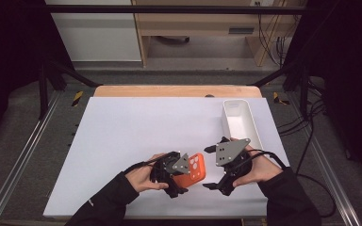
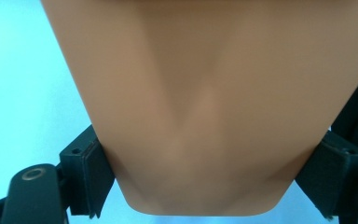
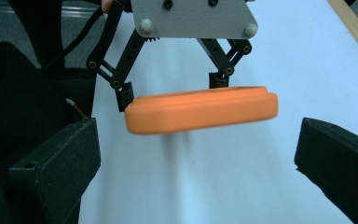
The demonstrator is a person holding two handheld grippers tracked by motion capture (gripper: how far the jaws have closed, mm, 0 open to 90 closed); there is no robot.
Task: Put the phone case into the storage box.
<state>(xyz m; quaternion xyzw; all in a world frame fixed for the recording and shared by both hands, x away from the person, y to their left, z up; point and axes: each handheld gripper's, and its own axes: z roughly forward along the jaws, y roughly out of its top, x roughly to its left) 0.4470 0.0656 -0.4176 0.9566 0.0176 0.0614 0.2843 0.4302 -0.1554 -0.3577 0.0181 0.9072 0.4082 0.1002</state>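
Left gripper (image 1: pixel 181 181): lower centre of the high view, held in the person's left hand (image 1: pixel 143 176); jaws clamped on the two side edges of the orange phone case.
Orange phone case (image 1: pixel 193 170): lower centre of the high view, just right of the left gripper's grey plate, camera cut-outs facing up; raised off the white table top (image 1: pixel 136 136), its shadow on the surface below in the right gripper view.
Grip detail: in the left gripper view the case (image 2: pixel 209 107) spans the frame, one black pad (image 2: pixel 95 170) against each side.
Right gripper (image 1: pixel 213 167): lower right of centre in the high view, in the right hand (image 1: pixel 259 169); jaws spread wide, nothing between them, close beside the case but apart from it.
Right gripper view: case (image 3: pixel 200 109) at frame centre, seen edge-on and level, with the left gripper (image 3: pixel 172 95) behind it.
White bin (image 1: pixel 240 123): right of centre in the high view, on the table beyond the right gripper.
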